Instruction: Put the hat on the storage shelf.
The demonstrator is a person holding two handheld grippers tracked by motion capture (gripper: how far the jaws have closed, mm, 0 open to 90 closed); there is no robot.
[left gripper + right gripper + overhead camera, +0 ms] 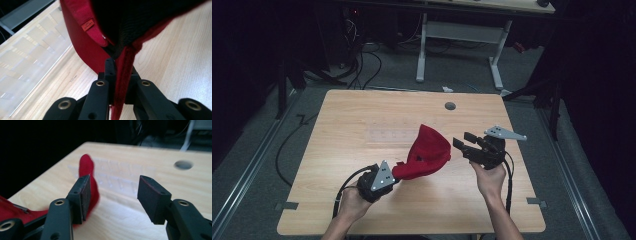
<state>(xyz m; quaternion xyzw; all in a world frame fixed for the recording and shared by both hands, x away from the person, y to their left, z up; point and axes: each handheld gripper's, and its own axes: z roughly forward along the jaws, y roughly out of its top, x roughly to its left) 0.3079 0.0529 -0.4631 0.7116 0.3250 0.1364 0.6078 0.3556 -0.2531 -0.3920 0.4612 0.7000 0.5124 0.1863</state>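
A red knit hat (428, 152) hangs over the middle of the wooden table (362, 115), held up at its lower left edge. My left gripper (395, 172) is shut on that edge; in the left gripper view the red fabric (82, 45) is pinched between the black jaws, with an orange label (87, 25) on the brim. My right gripper (464, 141) floats just right of the hat, apart from it, open with nothing between its pads. In the right gripper view the hat (87, 170) shows behind the left pad (85, 195).
A round grey grommet hole (450, 106) sits near the table's far edge. A faint clear mat (392, 134) lies at the table's centre. Cables and a white desk frame (457, 45) stand on the floor beyond.
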